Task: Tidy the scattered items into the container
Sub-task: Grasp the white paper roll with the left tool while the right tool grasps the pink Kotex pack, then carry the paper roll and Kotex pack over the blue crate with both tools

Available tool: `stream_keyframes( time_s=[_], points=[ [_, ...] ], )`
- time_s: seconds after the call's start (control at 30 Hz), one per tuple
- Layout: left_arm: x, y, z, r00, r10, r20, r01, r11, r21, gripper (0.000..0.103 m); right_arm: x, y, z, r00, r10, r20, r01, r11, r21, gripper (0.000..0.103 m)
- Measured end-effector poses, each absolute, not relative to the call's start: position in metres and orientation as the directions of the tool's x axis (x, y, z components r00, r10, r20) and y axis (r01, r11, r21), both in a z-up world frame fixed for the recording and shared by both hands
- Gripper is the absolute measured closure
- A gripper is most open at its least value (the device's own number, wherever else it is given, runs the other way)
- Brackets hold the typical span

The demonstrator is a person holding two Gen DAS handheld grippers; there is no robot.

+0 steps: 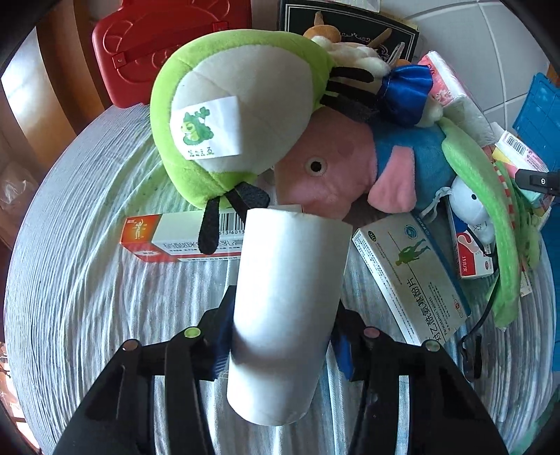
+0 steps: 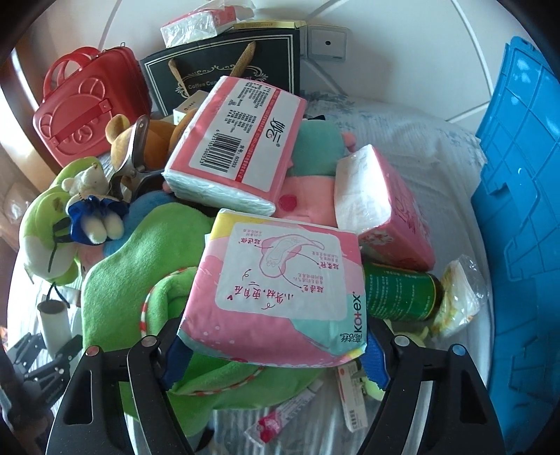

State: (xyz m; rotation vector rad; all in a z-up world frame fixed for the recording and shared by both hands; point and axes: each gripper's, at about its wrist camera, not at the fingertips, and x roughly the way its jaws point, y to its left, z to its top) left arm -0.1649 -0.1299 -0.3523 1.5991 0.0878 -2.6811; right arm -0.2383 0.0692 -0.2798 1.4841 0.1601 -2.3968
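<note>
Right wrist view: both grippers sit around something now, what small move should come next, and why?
Probably lift the Kotex pack clear toward the blue crate: the right hand-held gripper brackets its near edge, and the left hand-held gripper already squeezes the white roll.

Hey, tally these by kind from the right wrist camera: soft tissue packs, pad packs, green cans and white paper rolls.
Pink-and-white soft plastic tissue packs: 3
Pink soft pad pack: 1
Green cylindrical can: 1
White paper roll: 1
Total: 6
</note>
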Motion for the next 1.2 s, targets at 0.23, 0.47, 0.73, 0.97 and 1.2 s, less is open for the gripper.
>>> stream_keyframes(
  time_s=[0.23, 0.47, 0.73, 0.97, 1.2],
  points=[
    [-0.147, -0.14, -0.316, -0.508, 0.037, -0.861, 0.037, -0.997, -0.065, 0.056, -0.209, 0.07, -0.249, -0.428, -0.226, -0.875, 0.331, -0.94, 0.081, 0.024],
    [-0.133, -0.136, -0.266, -0.553, 0.077, -0.83, -0.001, -0.996, -0.092, 0.056, -0.165, 0.074, -0.196, -0.462, -0.246, -0.852, 0.328, -0.94, 0.094, 0.024],
    [-0.113, -0.134, -0.192, -0.609, 0.16, -0.777, -0.104, -0.987, -0.122, 0.056, -0.099, 0.087, -0.124, -0.527, -0.274, -0.805, 0.324, -0.94, 0.107, 0.024],
    [-0.1, -0.108, -0.129, -0.659, 0.209, -0.723, -0.172, -0.977, -0.126, 0.056, -0.057, 0.122, -0.064, -0.586, -0.311, -0.748, 0.322, -0.937, 0.137, 0.024],
    [-0.096, -0.051, -0.075, -0.712, 0.225, -0.665, -0.208, -0.972, -0.106, 0.056, -0.042, 0.182, -0.012, -0.643, -0.347, -0.682, 0.339, -0.928, 0.153, 0.024]
  ],
)
